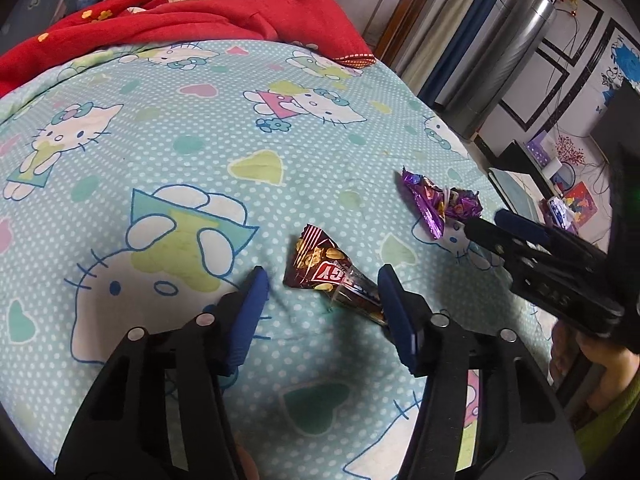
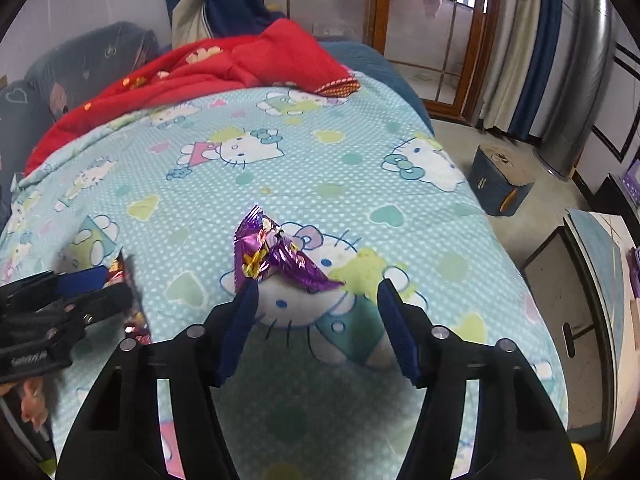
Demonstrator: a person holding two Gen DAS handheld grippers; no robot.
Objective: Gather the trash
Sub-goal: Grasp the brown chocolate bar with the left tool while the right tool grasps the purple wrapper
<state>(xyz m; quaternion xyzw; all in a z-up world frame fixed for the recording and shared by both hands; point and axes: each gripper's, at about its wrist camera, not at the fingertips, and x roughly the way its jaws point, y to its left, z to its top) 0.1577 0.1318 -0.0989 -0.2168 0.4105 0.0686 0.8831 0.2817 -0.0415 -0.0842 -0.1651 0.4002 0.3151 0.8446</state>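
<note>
Left wrist view: left gripper [image 1: 322, 292] jaws apart around the brown wrapper [image 1: 328, 270], its near end hidden behind one finger; right gripper [image 2: 316, 300] gapes just short of the purple wrapper [image 2: 276, 254].

Bedsheet [image 1: 168, 184], patterned: broad flat expanse lies bare to the left and ahead of both wrappers; red blanket [image 1: 168, 20] heaped along the far edge, bounding passage there; brown wrapper [image 1: 324, 270] and purple wrapper [image 1: 436, 204] lie near each other, a narrow strip of sheet between; right gripper [image 1: 486, 226] crowds that strip beside left gripper [image 1: 322, 284]; blue box [image 2: 500, 184] on floor beyond the bed's right edge.
</note>
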